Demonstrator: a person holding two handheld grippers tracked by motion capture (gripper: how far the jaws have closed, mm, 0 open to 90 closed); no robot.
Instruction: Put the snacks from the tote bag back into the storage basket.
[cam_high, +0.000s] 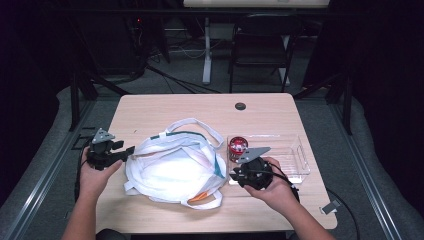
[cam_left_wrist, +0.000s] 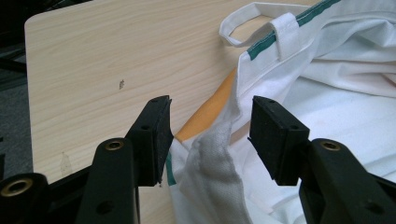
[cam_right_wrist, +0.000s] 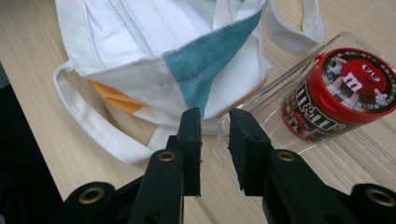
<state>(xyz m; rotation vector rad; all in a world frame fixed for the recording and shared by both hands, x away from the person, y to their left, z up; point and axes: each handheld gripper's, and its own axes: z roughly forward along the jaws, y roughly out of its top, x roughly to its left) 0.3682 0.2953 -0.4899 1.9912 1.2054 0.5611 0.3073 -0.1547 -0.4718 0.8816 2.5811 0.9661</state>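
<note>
On table, centre: white tote bag (cam_high: 172, 167), lying flat.
Left gripper (cam_left_wrist: 210, 128): jaws wide, bag's edge fold between, unpressed.
Right gripper (cam_right_wrist: 215, 135): jaws narrow, empty, just beside bag's right corner.

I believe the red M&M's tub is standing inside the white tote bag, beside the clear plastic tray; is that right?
Not quite: the red M&M's tub stands in the clear plastic tray, beside the white tote bag, not inside it. The right gripper view shows this best.

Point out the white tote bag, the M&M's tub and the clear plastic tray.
white tote bag (cam_high: 172, 172): high view, on the middle of its white cloth body.
M&M's tub (cam_right_wrist: 340, 95): right gripper view, on its red lid and side.
clear plastic tray (cam_high: 295, 162): high view, on its bare floor, right part.
</note>
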